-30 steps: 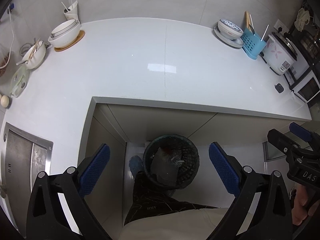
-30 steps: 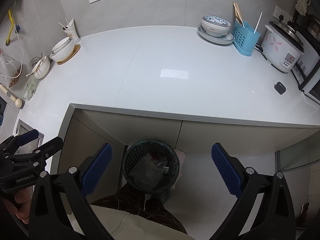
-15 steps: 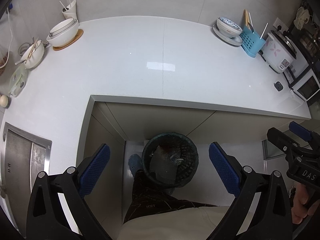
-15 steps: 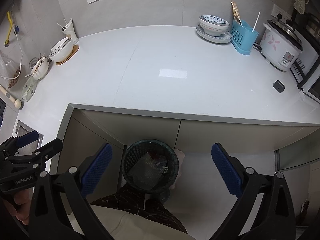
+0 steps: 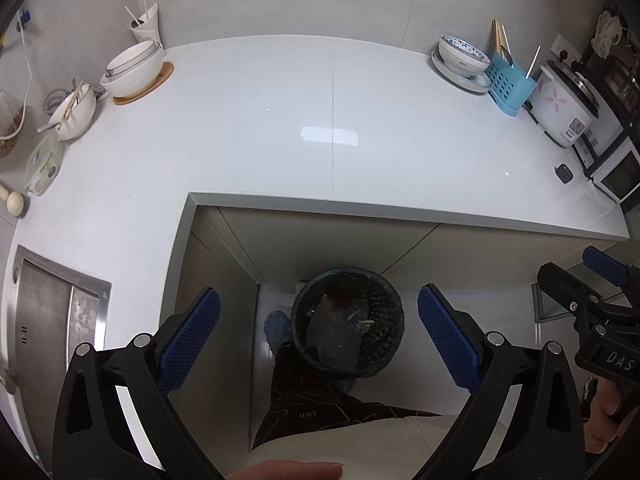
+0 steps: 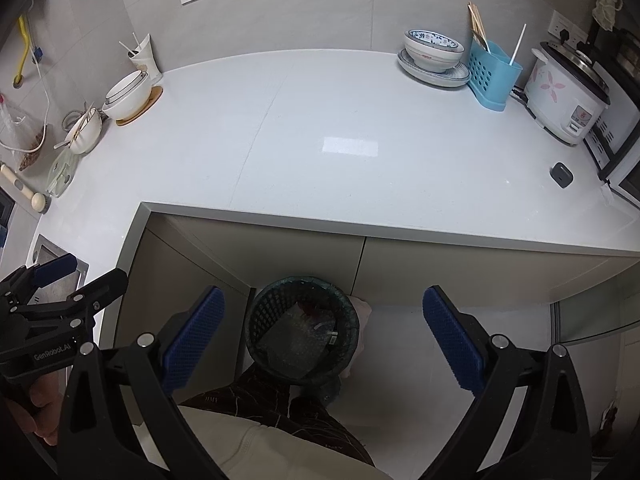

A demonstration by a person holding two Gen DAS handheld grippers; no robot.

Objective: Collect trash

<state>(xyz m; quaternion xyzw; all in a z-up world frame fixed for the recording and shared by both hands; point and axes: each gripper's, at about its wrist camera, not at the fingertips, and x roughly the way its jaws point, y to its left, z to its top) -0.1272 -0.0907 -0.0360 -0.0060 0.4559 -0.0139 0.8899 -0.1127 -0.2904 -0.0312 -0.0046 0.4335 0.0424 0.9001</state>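
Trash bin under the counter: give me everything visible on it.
The trash bin is a round, dark, green-tinged basket with perforated mesh walls, probably plastic. It stands upright on the pale floor below the counter edge, in front of the cabinet doors. It is open-topped, no lid. Inside lies a greyish clear plastic sheet or bag, some small pale scraps and a bit of red. The person's dark patterned trouser leg overlaps its near rim; contact is unclear. Both grippers are open, well above it.
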